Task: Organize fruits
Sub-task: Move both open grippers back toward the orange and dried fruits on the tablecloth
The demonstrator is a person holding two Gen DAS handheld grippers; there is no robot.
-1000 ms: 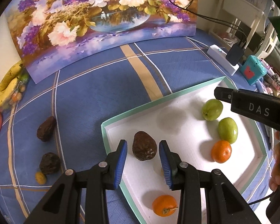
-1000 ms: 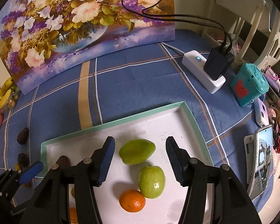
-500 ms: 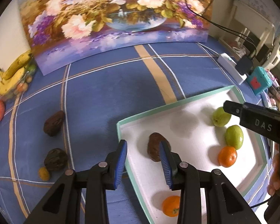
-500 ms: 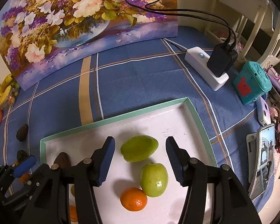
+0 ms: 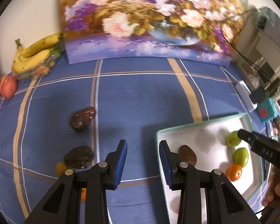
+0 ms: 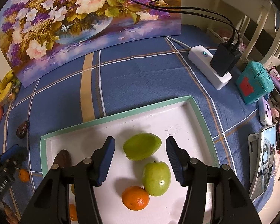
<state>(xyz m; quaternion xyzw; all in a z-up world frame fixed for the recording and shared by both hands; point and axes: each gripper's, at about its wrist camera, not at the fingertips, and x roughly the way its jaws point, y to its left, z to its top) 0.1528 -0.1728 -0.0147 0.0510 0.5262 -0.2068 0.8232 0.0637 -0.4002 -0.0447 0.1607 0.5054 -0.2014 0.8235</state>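
Two grippers: both are standing apart, gripping nothing.
Left gripper (image 5: pixel 142 160): is hovering over the blue cloth, just outside the tray's (image 5: pixel 199 125) left edge.
Right gripper (image 6: pixel 140 158): is hanging over the tray, above a green fruit (image 6: pixel 142 146).
Brown fruit (image 5: pixel 187 155): is lying inside the tray by its left edge.
Loose fruits: two dark ones (image 5: pixel 82 118) are sitting on the cloth.

A tray (image 6: pixel 196 108) lies on the counter (image 6: pixel 140 74), before a painting (image 6: pixel 84 18) that stands at the back. In the tray, one fruit (image 6: pixel 142 146) lies behind another (image 6: pixel 156 178), which touches a citrus fruit (image 6: pixel 135 197) at its left; a wrinkled fruit (image 6: pixel 62 158) lies at the tray's left end. Left of the tray, two more wrinkled fruits (image 5: pixel 82 119) (image 5: pixel 78 159) lie on the counter, one behind the other. Bananas (image 5: pixel 35 54) lie in the far left corner. A power strip (image 6: pixel 209 69) lies behind the tray to the right.
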